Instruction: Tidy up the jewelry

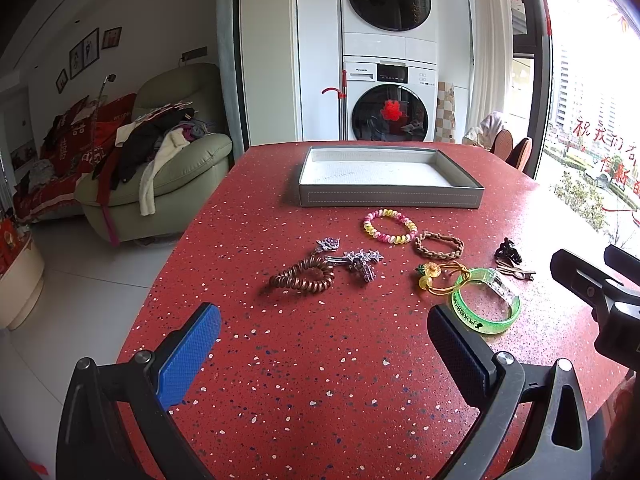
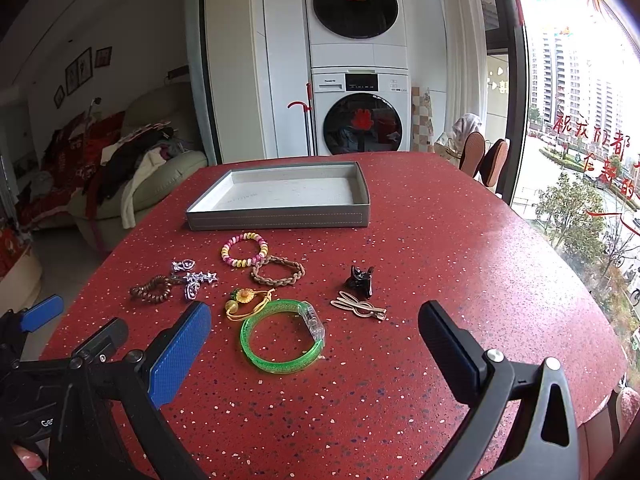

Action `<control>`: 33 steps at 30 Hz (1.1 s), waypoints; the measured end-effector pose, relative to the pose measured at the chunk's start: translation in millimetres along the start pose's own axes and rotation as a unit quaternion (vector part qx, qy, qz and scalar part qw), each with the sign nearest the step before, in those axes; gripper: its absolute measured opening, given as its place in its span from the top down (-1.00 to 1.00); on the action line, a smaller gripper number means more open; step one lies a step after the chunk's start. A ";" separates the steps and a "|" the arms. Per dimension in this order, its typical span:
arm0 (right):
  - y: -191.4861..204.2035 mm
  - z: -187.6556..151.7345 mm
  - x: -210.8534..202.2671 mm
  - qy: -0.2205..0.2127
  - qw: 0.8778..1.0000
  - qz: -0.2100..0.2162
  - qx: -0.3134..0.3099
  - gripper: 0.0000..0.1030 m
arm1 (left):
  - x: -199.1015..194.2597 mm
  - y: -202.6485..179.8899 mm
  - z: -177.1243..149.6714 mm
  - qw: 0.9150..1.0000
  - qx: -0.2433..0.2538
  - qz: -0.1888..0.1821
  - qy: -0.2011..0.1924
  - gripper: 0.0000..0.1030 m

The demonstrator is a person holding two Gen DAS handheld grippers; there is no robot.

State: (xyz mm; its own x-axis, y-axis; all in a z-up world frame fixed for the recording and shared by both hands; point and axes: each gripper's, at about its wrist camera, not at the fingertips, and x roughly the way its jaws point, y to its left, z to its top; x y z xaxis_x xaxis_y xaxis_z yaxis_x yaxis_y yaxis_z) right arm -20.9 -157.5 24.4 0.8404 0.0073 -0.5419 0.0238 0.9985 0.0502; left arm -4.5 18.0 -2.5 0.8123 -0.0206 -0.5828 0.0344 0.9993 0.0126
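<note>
An empty grey tray (image 1: 390,199) (image 2: 280,218) sits at the far side of the red table. In front of it lie a pink-yellow bead bracelet (image 1: 390,226) (image 2: 244,249), a brown braided bracelet (image 1: 439,245) (image 2: 277,270), a brown spiral hair tie (image 1: 302,277) (image 2: 151,290), silver clips (image 1: 354,260) (image 2: 194,278), a yellow flower tie (image 1: 434,276) (image 2: 244,300), a green bangle (image 1: 485,302) (image 2: 283,338), a black claw clip (image 1: 508,250) (image 2: 360,278) and a beige clip (image 2: 358,306). My left gripper (image 1: 324,332) is open, near the spiral tie. My right gripper (image 2: 316,334) is open around the green bangle.
The red speckled table (image 1: 320,380) (image 2: 460,240) has a curved edge on the left and right. A green armchair with clothes (image 1: 172,160) stands left. Stacked washing machines (image 1: 386,60) are behind. A window is on the right. The right gripper's body shows at the left wrist view's right edge (image 1: 600,292).
</note>
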 end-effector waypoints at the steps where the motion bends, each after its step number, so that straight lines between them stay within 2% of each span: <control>1: 0.2 -0.1 -1.0 0.000 1.000 0.000 0.000 -1.00 | 0.1 0.2 0.1 1.000 0.000 0.000 0.000 -1.00; 33: 1.6 -0.7 -2.5 0.001 1.000 0.002 0.002 -1.00 | -0.8 0.6 -1.3 1.000 0.001 0.001 0.001 -1.00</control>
State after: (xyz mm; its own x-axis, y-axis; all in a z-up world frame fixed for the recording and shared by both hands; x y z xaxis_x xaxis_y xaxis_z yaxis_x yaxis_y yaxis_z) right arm -23.3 -155.9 25.2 0.8397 0.0117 -0.5429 0.0219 0.9982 0.0554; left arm -5.8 18.8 -3.1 0.8116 -0.0192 -0.5839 0.0350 0.9993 0.0157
